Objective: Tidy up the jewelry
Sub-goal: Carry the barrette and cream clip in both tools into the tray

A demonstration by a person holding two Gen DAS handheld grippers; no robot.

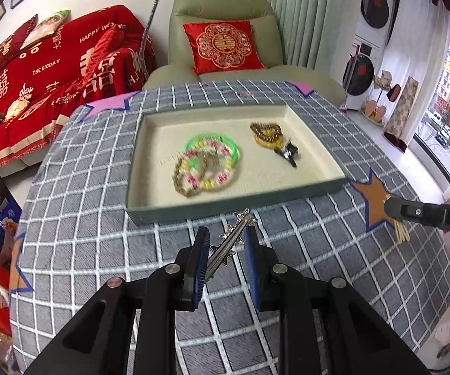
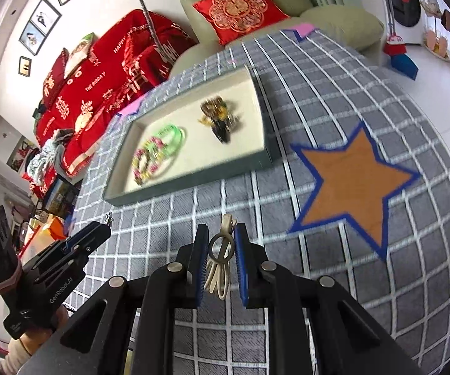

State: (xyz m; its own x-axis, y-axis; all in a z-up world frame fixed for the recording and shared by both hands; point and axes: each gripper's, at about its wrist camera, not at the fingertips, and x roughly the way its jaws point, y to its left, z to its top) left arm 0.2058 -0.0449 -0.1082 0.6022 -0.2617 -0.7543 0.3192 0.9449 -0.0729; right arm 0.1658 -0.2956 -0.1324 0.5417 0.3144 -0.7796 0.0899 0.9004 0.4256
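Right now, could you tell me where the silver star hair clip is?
In the left wrist view, the silver star hair clip sits between the left claw's blue pads, just short of the tray's near wall.

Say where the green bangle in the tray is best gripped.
Grip the green bangle at its far right arc, coming straight down from above. There the thin ring lies flat and bare on the tray floor; its near side is overlapped by the beaded bracelet.
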